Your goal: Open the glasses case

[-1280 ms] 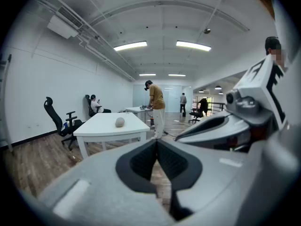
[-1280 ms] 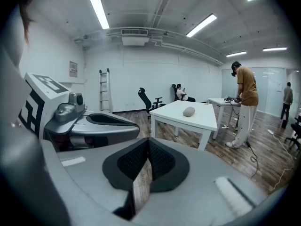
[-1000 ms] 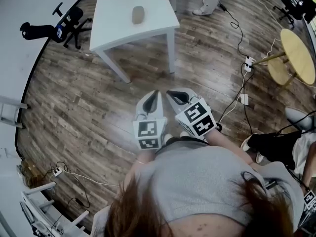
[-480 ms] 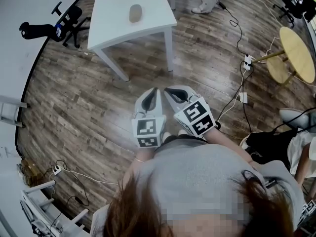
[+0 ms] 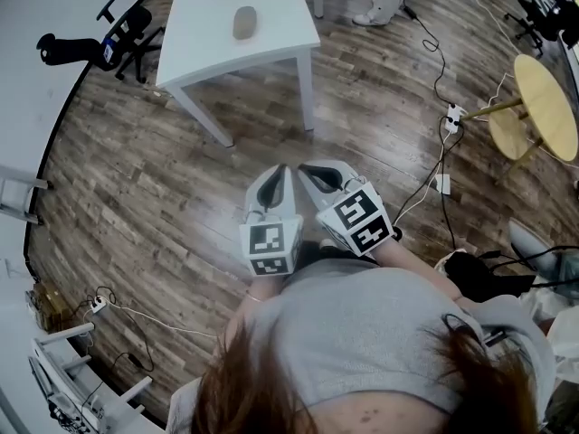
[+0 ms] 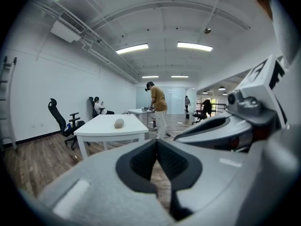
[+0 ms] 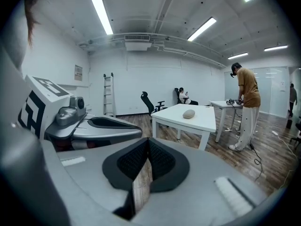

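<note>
A small beige oval glasses case (image 5: 244, 23) lies closed near the middle of a white table (image 5: 271, 48) some way ahead of me; it also shows as the case (image 6: 119, 123) in the left gripper view and the case (image 7: 189, 114) in the right gripper view. My left gripper (image 5: 284, 168) and right gripper (image 5: 303, 167) are held side by side in front of my body, over the wooden floor, well short of the table. Both are shut with nothing between their pads.
A black office chair (image 5: 122, 39) stands left of the table. A round wooden table (image 5: 545, 105) and floor cables with a power strip (image 5: 455, 114) lie to the right. A standing person (image 7: 246, 105) works at another table beyond; a seated person (image 6: 98, 106) is by the far wall.
The table and case have drifted slightly up and left in the head view as I edge forward. Both grippers stay shut and side by side.
</note>
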A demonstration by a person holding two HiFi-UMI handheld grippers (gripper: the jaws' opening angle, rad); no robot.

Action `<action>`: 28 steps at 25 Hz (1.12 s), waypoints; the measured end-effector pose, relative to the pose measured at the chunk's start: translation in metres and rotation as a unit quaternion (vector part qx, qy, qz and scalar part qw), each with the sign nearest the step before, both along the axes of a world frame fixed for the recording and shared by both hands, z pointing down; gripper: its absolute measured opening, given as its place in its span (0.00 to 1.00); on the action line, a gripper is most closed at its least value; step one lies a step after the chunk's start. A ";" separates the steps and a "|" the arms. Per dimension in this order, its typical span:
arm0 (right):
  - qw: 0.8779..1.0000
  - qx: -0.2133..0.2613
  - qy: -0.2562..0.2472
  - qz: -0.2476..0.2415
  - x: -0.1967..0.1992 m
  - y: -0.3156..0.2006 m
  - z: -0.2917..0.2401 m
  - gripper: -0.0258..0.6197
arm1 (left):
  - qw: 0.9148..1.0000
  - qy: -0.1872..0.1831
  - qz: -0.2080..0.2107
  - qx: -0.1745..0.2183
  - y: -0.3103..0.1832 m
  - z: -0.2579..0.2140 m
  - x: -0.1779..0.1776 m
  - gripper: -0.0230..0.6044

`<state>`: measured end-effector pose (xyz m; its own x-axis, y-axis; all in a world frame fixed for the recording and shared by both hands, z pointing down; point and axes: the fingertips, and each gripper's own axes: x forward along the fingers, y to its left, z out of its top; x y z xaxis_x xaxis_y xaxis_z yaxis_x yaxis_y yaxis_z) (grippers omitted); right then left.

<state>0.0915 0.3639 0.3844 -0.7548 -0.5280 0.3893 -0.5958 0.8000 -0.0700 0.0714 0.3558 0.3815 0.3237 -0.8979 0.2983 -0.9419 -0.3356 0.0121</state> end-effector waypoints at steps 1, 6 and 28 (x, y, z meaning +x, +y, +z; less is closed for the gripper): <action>1.000 -0.004 0.001 -0.004 0.001 0.002 0.002 0.05 | 1.000 0.002 -0.005 -0.002 0.002 0.001 0.000 0.04; 1.000 -0.006 -0.003 -0.012 0.003 -0.001 0.003 0.05 | 1.000 0.002 -0.023 0.002 0.001 -0.004 -0.004 0.04; 1.000 -0.001 0.002 0.006 -0.036 -0.115 0.005 0.05 | 1.000 0.007 -0.005 0.011 -0.114 -0.004 -0.040 0.04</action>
<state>0.0553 0.2489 0.3890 -0.7470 -0.5364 0.3929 -0.6054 0.7929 -0.0686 0.0312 0.2414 0.3779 0.3184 -0.9077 0.2734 -0.9451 -0.3264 0.0172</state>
